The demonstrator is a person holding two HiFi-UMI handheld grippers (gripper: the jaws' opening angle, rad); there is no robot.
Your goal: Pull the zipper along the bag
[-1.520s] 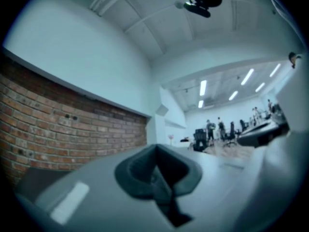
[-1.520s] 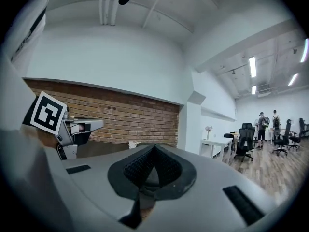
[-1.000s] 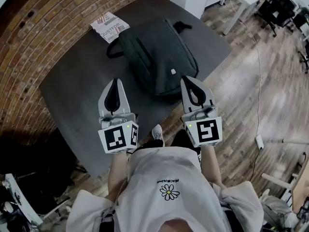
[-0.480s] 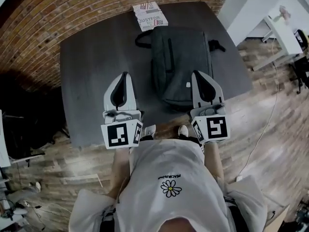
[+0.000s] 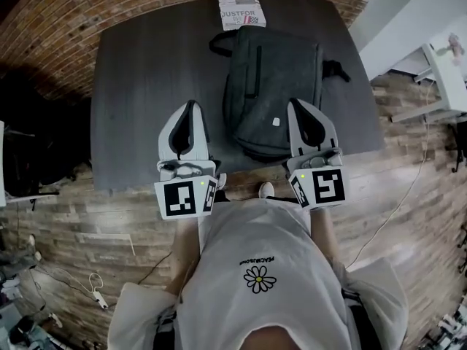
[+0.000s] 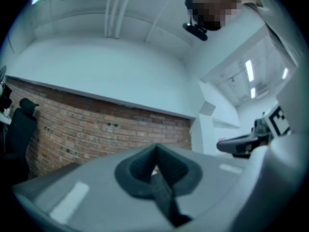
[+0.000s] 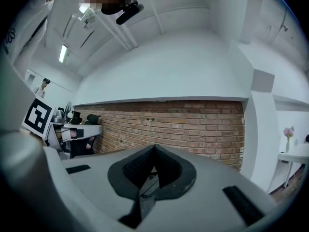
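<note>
A dark grey backpack [image 5: 273, 86] lies flat on the dark table [image 5: 146, 86], with a zipper line [image 5: 257, 71] running along its top face and a small white tag [image 5: 276, 122] near its front end. My left gripper [image 5: 191, 106] is held over the bare table left of the bag, jaws shut and empty. The right gripper [image 5: 299, 104] hovers at the bag's near right corner, also shut with nothing in it. Both gripper views look level at a brick wall; the left gripper [image 6: 155, 149] and right gripper [image 7: 154, 148] show closed tips and no bag.
A printed box [image 5: 241, 7] lies at the table's far edge behind the bag. A brick wall [image 5: 87, 6] borders the table at the back and left. The wooden floor [image 5: 408, 166] spreads right, with a white desk [image 5: 446, 68] and cables [image 5: 95, 290].
The head view has swung so the table and bag now lie straight ahead instead of skewed. Both grippers have shifted with it and sit closer to the bag's near end, still shut.
</note>
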